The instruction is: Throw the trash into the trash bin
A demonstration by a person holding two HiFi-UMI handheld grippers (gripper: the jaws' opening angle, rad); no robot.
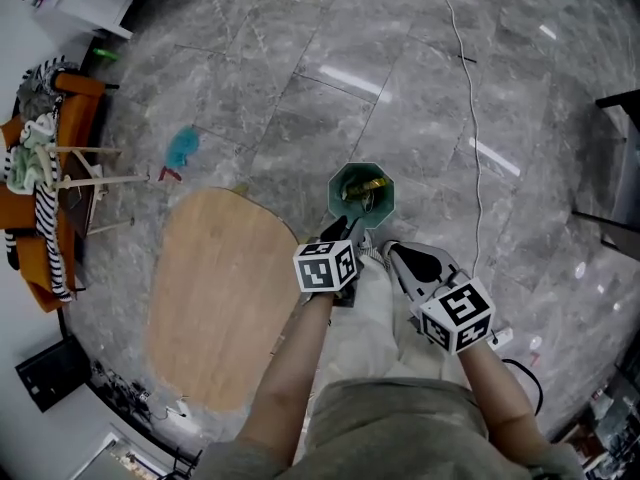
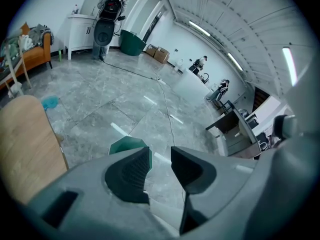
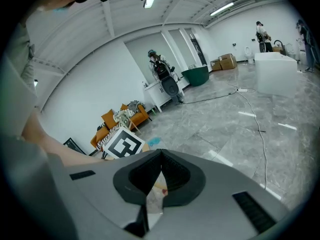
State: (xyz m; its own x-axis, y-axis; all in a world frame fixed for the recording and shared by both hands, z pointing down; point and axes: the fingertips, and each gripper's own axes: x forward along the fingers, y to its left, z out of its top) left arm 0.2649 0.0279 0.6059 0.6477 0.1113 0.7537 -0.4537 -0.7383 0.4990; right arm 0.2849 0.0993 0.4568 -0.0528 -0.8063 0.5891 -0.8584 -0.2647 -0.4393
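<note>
Presently both tools are held close together over the grey marble floor (image 1: 250, 98), above the person's pale trouser legs. The green trash bin (image 1: 337, 194) stands upright on the floor just past the rounded end of the wooden worktop (image 1: 215, 298), apart from it. A crumpled yellow item (image 1: 371, 185) already lies inside the bin. The left gripper (image 1: 347, 226) has its tips at the bin's near rim as the head view shows it. In its own view the left gripper (image 2: 161, 156) has its jaws apart with a clear gap, and only floor shows between them. There the bin (image 2: 125, 145) peeks out behind the left-hand jaw, and the worktop (image 2: 25, 144) is off to the left. The right gripper (image 1: 388, 251) sits just beside the left one, its tips near the bin's lower right edge. In its own view the right gripper (image 3: 161, 153) has its pads closed together on a whitish crumpled scrap of trash (image 3: 155, 193) with a reddish fleck. The scrap hangs below the pinch; I cannot tell what kind of wrapper it is. A white cable (image 1: 470, 118) runs across the floor beyond the bin. A small teal object (image 1: 182, 148) lies on the floor past the worktop's far end. An orange sofa (image 1: 62, 158) piled with cloth stands at the far left.
</note>
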